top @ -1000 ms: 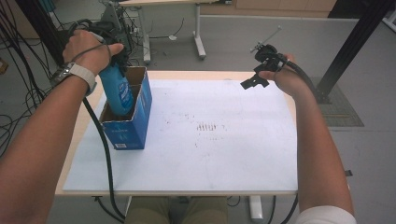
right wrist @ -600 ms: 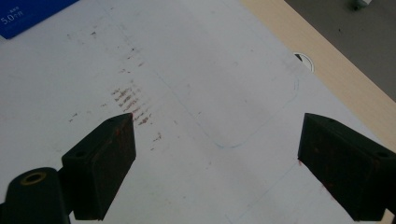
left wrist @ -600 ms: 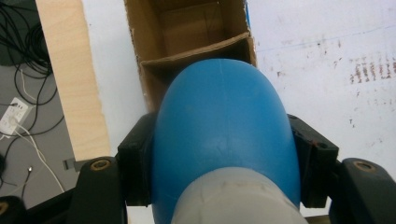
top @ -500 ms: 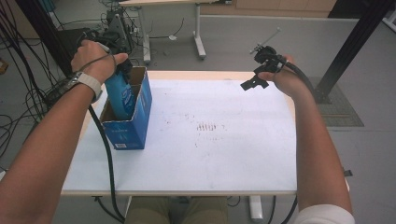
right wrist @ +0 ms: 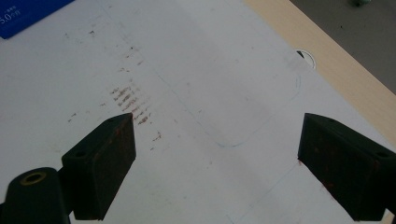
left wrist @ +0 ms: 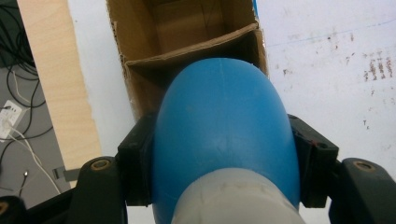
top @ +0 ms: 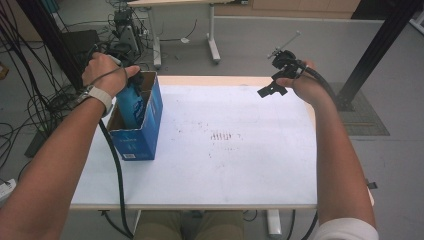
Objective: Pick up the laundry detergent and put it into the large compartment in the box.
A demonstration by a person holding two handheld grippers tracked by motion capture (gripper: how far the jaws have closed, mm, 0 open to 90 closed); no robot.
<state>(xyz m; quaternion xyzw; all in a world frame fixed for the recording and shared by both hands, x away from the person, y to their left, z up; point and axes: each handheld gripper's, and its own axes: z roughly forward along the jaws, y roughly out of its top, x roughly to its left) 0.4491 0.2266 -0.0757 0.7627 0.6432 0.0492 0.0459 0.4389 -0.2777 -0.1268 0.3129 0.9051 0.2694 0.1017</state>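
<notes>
Nearest us, the white table (top: 210, 165) carries a blue cardboard box (top: 142, 135) at its left edge. The left gripper (left wrist: 219, 154) is clamped tight on a blue bottle (left wrist: 222, 140), poised upright in the box's far compartment. Farther back right, the right gripper (right wrist: 217, 149) hangs above the table, jaws spread wide, holding nothing.
</notes>
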